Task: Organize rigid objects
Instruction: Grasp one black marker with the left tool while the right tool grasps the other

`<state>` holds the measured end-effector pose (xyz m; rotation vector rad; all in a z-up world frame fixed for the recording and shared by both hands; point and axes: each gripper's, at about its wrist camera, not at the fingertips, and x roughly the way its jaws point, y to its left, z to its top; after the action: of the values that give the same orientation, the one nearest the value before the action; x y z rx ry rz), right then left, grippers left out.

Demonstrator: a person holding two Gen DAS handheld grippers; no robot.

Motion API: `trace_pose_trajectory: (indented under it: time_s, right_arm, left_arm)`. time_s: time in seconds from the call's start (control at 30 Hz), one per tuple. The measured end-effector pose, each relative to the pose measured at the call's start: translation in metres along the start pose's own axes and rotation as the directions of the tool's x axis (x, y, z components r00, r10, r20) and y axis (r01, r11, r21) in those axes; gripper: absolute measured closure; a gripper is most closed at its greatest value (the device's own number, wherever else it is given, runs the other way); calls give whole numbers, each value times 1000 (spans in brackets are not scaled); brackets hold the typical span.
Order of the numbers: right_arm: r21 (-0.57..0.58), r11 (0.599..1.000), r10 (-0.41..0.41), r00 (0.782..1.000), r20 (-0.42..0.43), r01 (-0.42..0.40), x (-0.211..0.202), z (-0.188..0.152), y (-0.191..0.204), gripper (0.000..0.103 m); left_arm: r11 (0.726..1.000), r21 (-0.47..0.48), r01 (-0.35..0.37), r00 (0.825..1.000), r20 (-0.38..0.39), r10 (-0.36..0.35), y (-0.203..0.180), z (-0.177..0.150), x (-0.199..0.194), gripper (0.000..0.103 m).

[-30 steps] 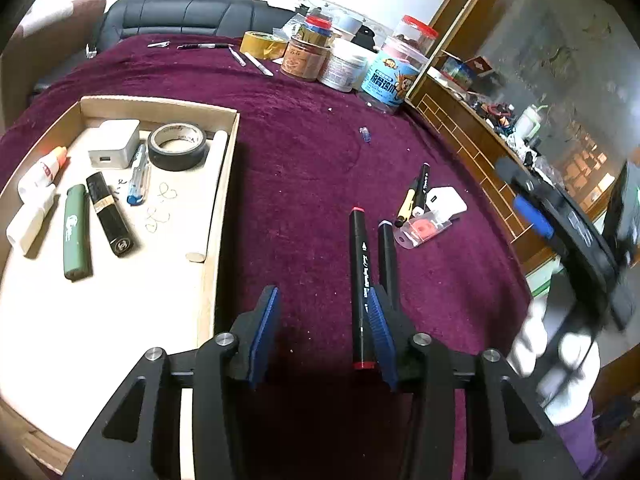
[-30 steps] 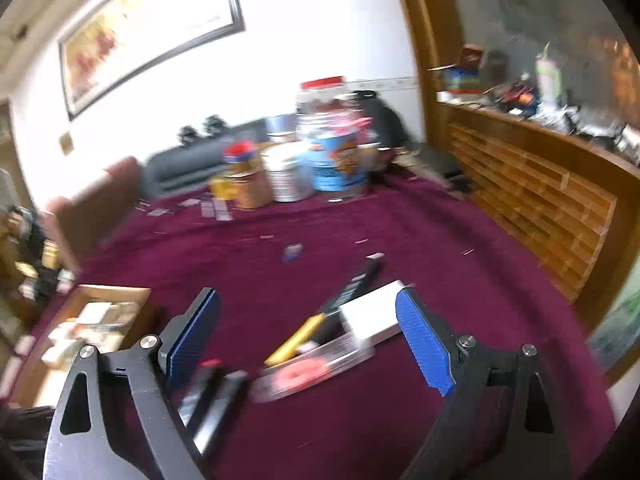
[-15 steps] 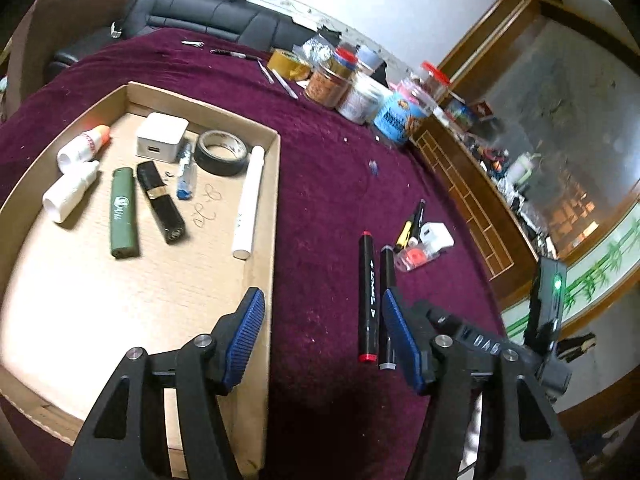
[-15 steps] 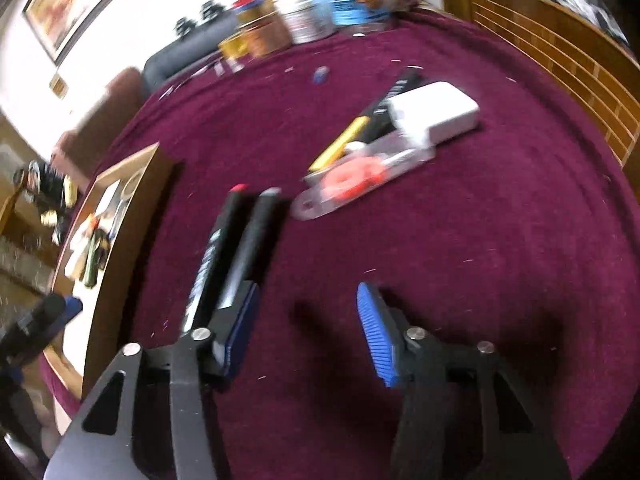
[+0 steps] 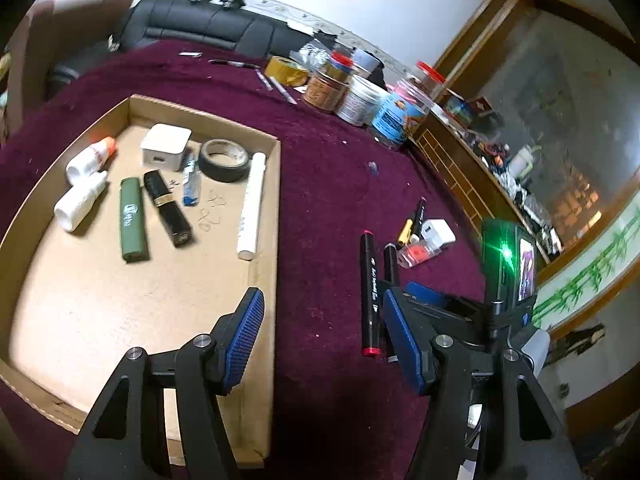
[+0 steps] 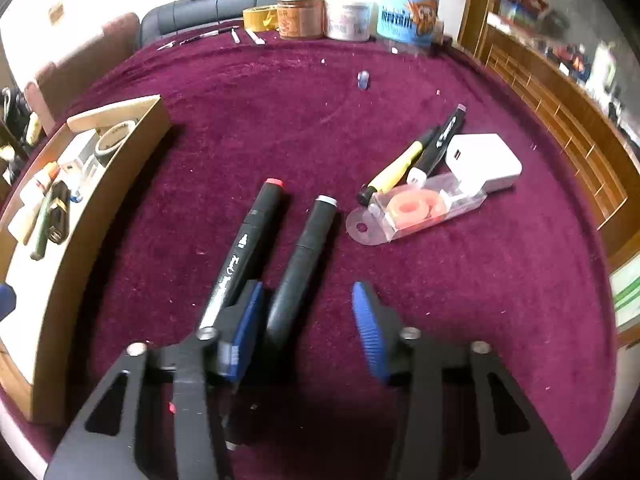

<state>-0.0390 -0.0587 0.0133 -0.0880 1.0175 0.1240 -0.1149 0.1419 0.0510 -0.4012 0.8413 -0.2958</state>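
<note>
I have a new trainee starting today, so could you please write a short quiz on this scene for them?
1. True or false: the right tongs are shut on the grey-capped marker.
2. Which of these lies inside the cardboard tray? A) the black tape roll B) the red-capped marker C) the correction tape dispenser
3. Fill in: the white charger on the cloth lies partly on top of the ______.

Key:
1. False. The jaws are open, one on each side of that marker.
2. A.
3. Correction tape dispenser.
</note>
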Motion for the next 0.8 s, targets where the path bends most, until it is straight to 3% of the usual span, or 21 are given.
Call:
trace_pose_trajectory:
  time_s: [0.03,0.07,0.27,0.37,0.53,0.6,0.7,0.73,0.8]
  right_arm:
    - [0,1000,-5,1000,-2,5,-2,-1,-2,82]
    - [9,1000,-14,1000,-5,14,-4,-3,-7,86]
    - [112,994,-8,1000,4,8,-17,-24,-57,86]
    - [138,990,30,1000,5,-30,-22,-30,-71,86]
    - [109,993,44,999,5,-45,-25,-36,-73,86]
    - [103,993,54,999,3,-54,-27,-38,-73,86]
    - [115,990,83,997,0,-82,-25,-38,-78,86]
    - [121,989,91,996,1,-90,-25,-37,-79,86]
    - [133,985,109,994,1,-108,-25,-37,-82,86]
  left_arm:
    - [1000,13,7,1000,-16,-7,-5,0,3,47]
    - [1000,24,17,999,-33,-17,-11,0,7,47]
    - [989,144,31,993,-118,-14,-45,1,39,47]
    - [977,212,-24,987,-152,57,-62,5,71,47]
    - [959,247,-142,962,-196,192,-66,14,123,48]
    - [935,301,-188,958,-152,242,-74,12,132,48]
    - [872,427,-240,944,-106,311,-92,0,144,45]
    - [876,427,-225,949,-110,297,-93,0,144,49]
    - [887,410,-212,954,-111,279,-88,2,139,74]
